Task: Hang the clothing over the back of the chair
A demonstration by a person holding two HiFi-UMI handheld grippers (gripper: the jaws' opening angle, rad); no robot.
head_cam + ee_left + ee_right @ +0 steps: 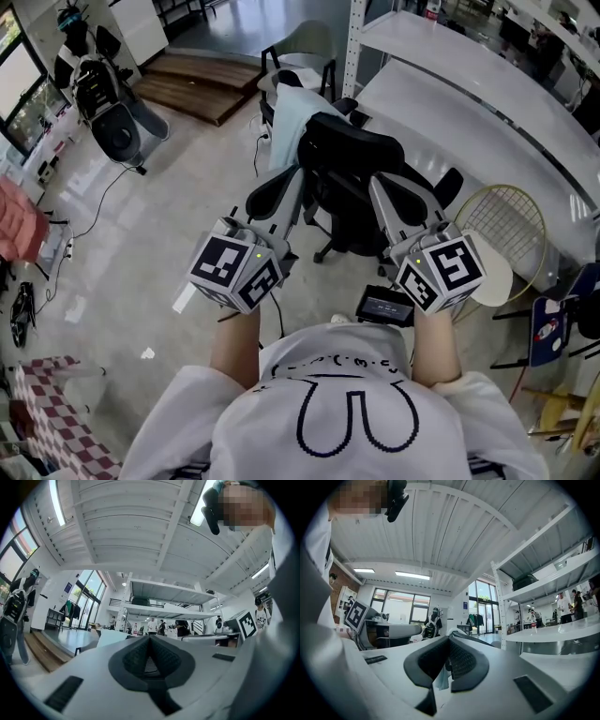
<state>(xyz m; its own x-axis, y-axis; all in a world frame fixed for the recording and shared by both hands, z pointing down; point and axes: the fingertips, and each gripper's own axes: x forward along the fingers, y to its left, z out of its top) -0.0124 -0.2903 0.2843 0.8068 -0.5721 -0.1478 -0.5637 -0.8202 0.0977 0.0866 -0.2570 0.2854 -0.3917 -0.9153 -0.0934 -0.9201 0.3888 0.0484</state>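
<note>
A black office chair (352, 187) stands on the floor just ahead of me. A pale blue-green garment (291, 117) hangs over its far left side. My left gripper (298, 176) reaches level toward the chair's left edge, below the garment. Close to the chair's back and armrest, my right gripper (377, 185) is also level. Both jaws are closed with nothing held. In the left gripper view the left gripper (150, 641) shows its pads pressed together. In the right gripper view the right gripper (449, 646) is shut too, and a sliver of the garment (440, 679) shows through the slot below its pads.
A long white curved desk (469, 84) runs along the right, with a racket (506, 225) leaning by it. A second chair (305, 47) stands behind the black one. On the floor are a small black device (384, 305), cables, a grey machine (117, 131) and a wooden platform (197, 84).
</note>
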